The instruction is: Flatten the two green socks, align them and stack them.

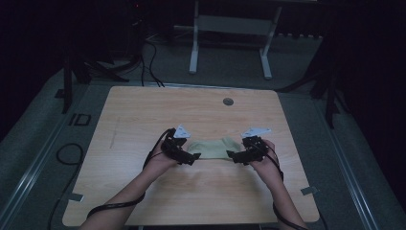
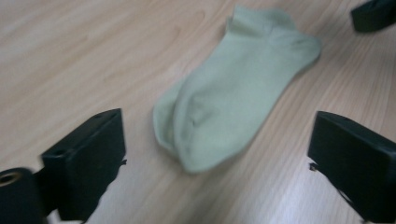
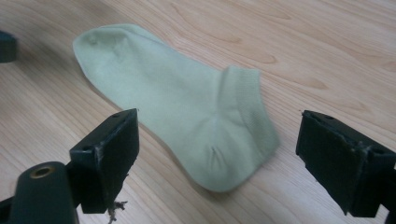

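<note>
A pale green ankle sock [image 1: 213,147] lies flat on the wooden table [image 1: 143,120], between the two grippers. In the left gripper view the sock [image 2: 233,88] looks like two layers stacked, toe end toward me and cuff farther off. My left gripper [image 1: 191,157] stands open at the toe end, jaws wide apart above the table [image 2: 217,154]. My right gripper [image 1: 233,155] stands open at the heel and cuff end of the sock [image 3: 187,112], with its jaws straddling the heel [image 3: 217,151]. Neither gripper touches the sock.
A round grey grommet [image 1: 228,101] sits in the table near its far edge. A white desk frame [image 1: 230,33] stands on the floor beyond the table. Black cables [image 1: 72,158] trail over the floor at the left.
</note>
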Action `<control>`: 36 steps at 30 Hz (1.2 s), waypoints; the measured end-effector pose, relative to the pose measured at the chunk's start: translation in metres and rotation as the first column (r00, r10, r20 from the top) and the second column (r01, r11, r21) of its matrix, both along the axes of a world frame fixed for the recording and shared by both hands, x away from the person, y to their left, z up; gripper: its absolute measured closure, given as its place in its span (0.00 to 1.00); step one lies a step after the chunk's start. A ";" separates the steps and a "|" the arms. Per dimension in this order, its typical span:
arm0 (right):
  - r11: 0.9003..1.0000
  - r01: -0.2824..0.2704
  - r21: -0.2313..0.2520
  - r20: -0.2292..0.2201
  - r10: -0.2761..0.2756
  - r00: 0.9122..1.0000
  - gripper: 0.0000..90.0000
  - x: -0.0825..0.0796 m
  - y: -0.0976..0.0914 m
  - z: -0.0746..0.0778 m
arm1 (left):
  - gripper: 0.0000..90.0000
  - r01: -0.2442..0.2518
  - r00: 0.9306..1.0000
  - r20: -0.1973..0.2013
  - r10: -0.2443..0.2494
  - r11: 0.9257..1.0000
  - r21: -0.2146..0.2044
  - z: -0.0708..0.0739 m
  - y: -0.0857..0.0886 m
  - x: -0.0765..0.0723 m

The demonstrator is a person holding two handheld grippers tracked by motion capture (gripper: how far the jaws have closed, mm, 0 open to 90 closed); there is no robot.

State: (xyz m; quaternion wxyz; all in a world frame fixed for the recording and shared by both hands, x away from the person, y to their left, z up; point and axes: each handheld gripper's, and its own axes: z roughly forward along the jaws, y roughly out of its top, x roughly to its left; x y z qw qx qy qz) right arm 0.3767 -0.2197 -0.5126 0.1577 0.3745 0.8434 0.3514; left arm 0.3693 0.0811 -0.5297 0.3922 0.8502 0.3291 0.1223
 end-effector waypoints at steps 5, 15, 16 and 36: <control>1.000 0.011 -0.005 0.000 -0.011 1.000 0.15 -0.003 -0.011 -0.001 | 0.02 -0.017 1.000 -0.007 0.017 1.000 0.021 -0.006 0.012 -0.007; 0.999 0.044 -0.027 -0.004 -0.044 0.999 0.14 -0.012 -0.034 -0.014 | 0.01 -0.093 0.996 0.000 0.093 0.995 0.037 -0.016 0.042 -0.018; 0.999 0.046 -0.026 -0.005 -0.046 0.999 0.14 -0.014 -0.036 -0.016 | 0.01 -0.099 0.995 0.001 0.099 0.995 0.030 -0.017 0.046 -0.020; 0.994 0.111 -0.023 -0.015 -0.112 0.994 0.14 -0.034 -0.070 -0.031 | 0.01 -0.206 0.978 -0.014 0.206 0.978 0.004 -0.030 0.092 -0.044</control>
